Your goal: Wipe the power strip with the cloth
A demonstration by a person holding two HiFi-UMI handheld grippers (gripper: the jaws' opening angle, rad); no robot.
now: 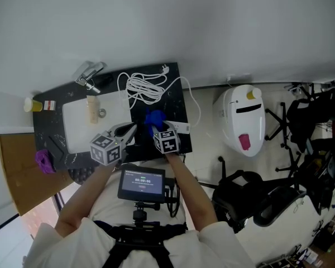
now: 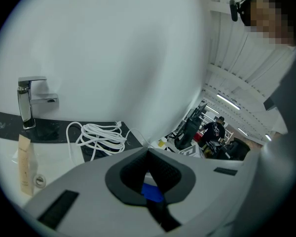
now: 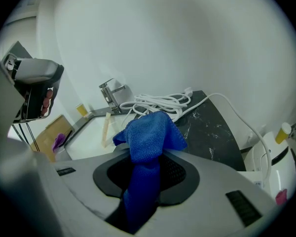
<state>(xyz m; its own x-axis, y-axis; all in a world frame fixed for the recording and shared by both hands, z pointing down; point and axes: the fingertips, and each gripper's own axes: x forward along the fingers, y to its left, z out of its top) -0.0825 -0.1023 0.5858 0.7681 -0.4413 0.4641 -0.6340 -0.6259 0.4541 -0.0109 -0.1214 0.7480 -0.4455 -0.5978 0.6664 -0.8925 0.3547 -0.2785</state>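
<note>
My right gripper (image 1: 158,130) (image 3: 148,156) is shut on a blue cloth (image 1: 154,118) (image 3: 148,135), which bunches up above its jaws over the black marble counter (image 1: 173,99). A white block at the counter's right front edge looks like the power strip (image 1: 182,128); it is mostly hidden by the right gripper. Its white cable lies in a coil (image 1: 146,87) (image 2: 101,136) (image 3: 161,102) further back. My left gripper (image 1: 132,130) (image 2: 148,153) hovers just left of the cloth with its jaws together. A small blue patch shows low in the slot behind them.
A white sink basin (image 1: 78,119) lies left of the coil, with a chrome faucet (image 1: 88,76) (image 2: 29,100) behind it and a beige tube (image 1: 92,109) (image 2: 23,164) in it. A yellow cup (image 1: 32,104) and a purple item (image 1: 43,161) sit far left. A white appliance (image 1: 244,119) stands on the floor right.
</note>
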